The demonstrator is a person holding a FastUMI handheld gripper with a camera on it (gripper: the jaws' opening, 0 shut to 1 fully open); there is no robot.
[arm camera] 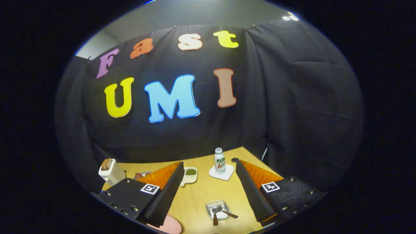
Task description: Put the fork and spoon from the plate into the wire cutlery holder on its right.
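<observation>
My gripper (208, 162) is held above the wooden table (198, 195), open, with nothing between its fingers. Below the gap between the fingers sits a small clear square dish (217, 208). Two dark-handled utensils lie in it. One handle (215, 220) points toward me and the other handle (230, 214) points to the right. They are too small to tell fork from spoon. A pink plate (170, 226) peeks out under the left finger, mostly hidden.
A white toaster (111, 172) with bread in it stands at the table's far left. A small white dish with green contents (190, 174) sits just ahead of the left finger. A small bottle (220, 161) stands on a white coaster (222, 173) near the far edge.
</observation>
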